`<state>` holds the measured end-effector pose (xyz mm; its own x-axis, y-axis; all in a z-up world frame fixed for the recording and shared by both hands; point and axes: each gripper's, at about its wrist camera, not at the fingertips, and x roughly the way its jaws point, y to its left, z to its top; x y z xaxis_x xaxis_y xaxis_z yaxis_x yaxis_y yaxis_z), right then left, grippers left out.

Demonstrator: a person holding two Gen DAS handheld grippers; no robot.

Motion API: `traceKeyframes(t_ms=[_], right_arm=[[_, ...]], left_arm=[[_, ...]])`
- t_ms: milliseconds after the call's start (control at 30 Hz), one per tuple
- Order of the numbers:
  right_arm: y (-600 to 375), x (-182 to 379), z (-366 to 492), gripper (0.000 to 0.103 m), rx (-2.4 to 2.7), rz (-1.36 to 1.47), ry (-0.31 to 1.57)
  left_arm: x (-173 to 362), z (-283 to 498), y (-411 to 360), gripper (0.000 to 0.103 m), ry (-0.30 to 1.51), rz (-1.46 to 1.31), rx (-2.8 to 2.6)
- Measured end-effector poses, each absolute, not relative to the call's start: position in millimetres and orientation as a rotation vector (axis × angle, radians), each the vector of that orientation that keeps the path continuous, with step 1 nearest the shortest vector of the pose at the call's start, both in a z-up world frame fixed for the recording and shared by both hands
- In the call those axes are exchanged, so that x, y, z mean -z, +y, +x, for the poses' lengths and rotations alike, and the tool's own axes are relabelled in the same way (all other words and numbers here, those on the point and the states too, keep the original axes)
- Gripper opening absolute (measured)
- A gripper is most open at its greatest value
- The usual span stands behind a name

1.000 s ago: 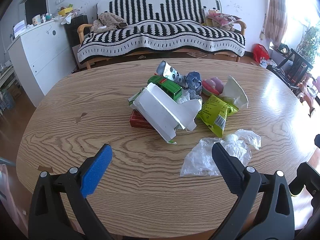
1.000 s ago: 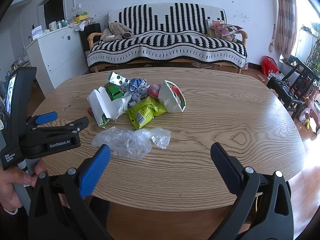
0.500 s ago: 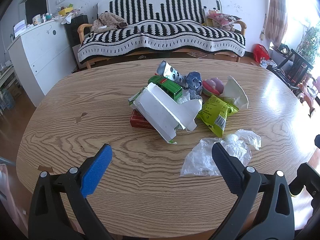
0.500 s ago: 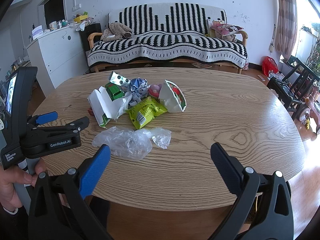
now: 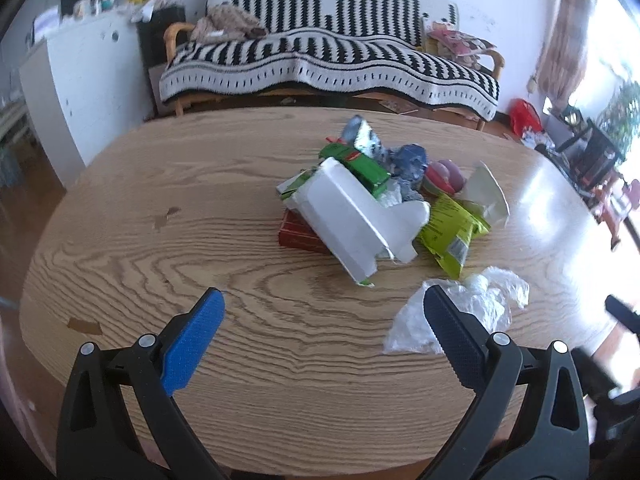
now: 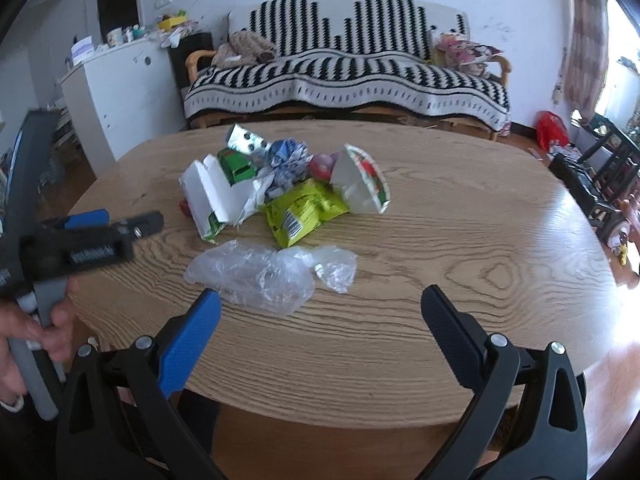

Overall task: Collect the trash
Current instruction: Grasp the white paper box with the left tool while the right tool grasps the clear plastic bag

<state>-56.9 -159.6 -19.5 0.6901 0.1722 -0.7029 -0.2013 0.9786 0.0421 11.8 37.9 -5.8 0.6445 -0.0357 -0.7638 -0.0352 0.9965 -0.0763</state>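
Note:
A heap of trash lies mid-table: a torn white carton, a green box, a red box, a yellow-green snack bag, crumpled blue paper and a torn paper cup. A clear plastic bag lies nearest me. My left gripper hovers open over the table's near edge, its right finger in front of the bag. My right gripper is open just short of the bag. Neither holds anything.
The oval wooden table has a chipped spot at left. A striped sofa and a white cabinet stand beyond. Dark chairs stand at right. A hand holds the left gripper's handle.
Both grippers have moved forward and slightly left toward the table; the trash appears larger. Left gripper's body is blurred in the right wrist view. Nothing on the table has shifted.

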Motion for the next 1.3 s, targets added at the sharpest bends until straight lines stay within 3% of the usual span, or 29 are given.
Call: traceKeyframes(t_ms=[500,567,633,700,733,833,1133,1300], right_arm=[[-103.4,88.0,22.9,0.096,-0.339,-0.113,0.853],[-95.2,95.8,27.6,0.081,-0.345,-0.146,0.864],[-91.2,100.4,30.6,0.049,-0.33,-0.165,0.868],[-92.0,98.7,31.9,0.027,-0.335,-0.147,0.865],[-93.4,96.7,31.9,0.021,-0.337,-0.133,0.867],[-101.7,83.9,23.4,0.015,-0.336,-0.104,0.837],[-168.2,19.1,-15.5,0.014,-0.297,0.027,0.723],[-269.1,-7.9,-39.2,0.014,-0.124,0.131,0.669]], left_arm=[[49.9,110.5,33.1,0.095,0.987,-0.187,-0.084],[49.7,112.7,32.7,0.088,0.98,-0.191,-0.071],[49.3,113.5,31.2,0.066,0.982,-0.181,-0.055],[49.0,113.5,30.5,0.051,0.99,-0.198,-0.019],[48.5,113.0,30.3,0.046,0.992,-0.201,-0.009],[43.3,108.7,28.8,0.042,0.978,-0.208,0.007],[-4.8,76.2,24.4,0.04,0.853,-0.204,0.048],[-24.7,54.0,-11.2,0.04,0.802,-0.154,0.129]])
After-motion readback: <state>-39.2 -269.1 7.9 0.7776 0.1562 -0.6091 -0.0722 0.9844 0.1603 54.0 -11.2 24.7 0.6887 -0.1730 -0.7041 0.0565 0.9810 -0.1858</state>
